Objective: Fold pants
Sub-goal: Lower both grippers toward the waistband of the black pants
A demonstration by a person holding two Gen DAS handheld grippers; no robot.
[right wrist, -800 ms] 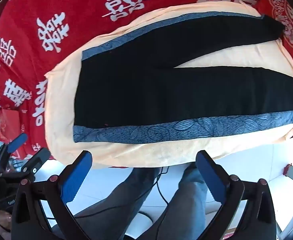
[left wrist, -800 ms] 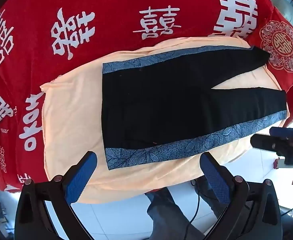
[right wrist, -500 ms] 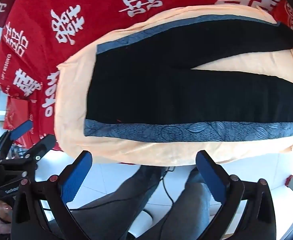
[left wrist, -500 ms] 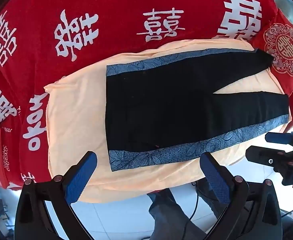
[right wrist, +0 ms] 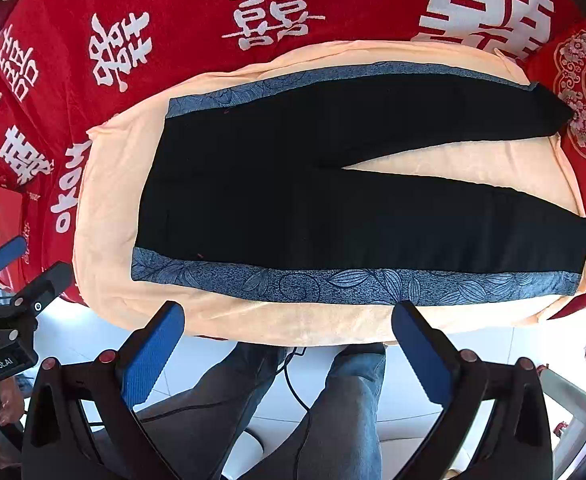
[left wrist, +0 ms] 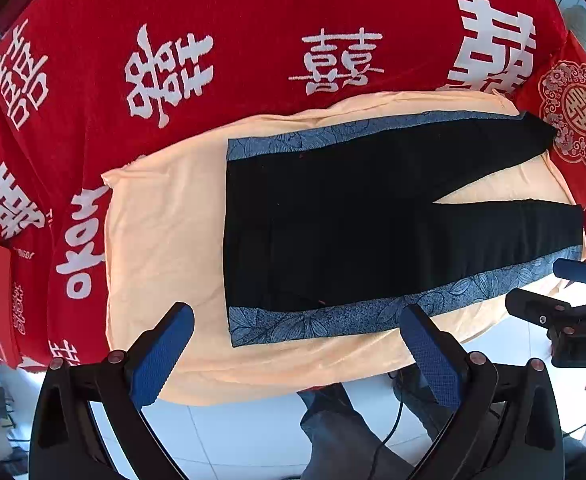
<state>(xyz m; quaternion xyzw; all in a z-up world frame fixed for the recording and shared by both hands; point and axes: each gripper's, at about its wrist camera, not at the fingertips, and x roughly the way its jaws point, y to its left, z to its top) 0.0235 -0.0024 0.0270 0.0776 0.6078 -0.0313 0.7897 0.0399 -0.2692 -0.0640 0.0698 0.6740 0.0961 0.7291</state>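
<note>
On the peach cloth (left wrist: 165, 240) I see the pants (left wrist: 353, 224) spread flat, unfolded: black, with blue leaf-patterned side bands, waist to the left of the cloth's middle, legs splitting to the right. Under the cloth lies a red cover (left wrist: 253, 40) with white characters and the words "WEDDING" and "THE". The left gripper (left wrist: 293, 354) and right gripper (right wrist: 287, 346) both hang wide open and empty over the cloth's near edge. The left tool reads "GenRobot.AI". Below the cloth, a person's legs (right wrist: 349, 408) and a cable cross the tiled floor.
</note>
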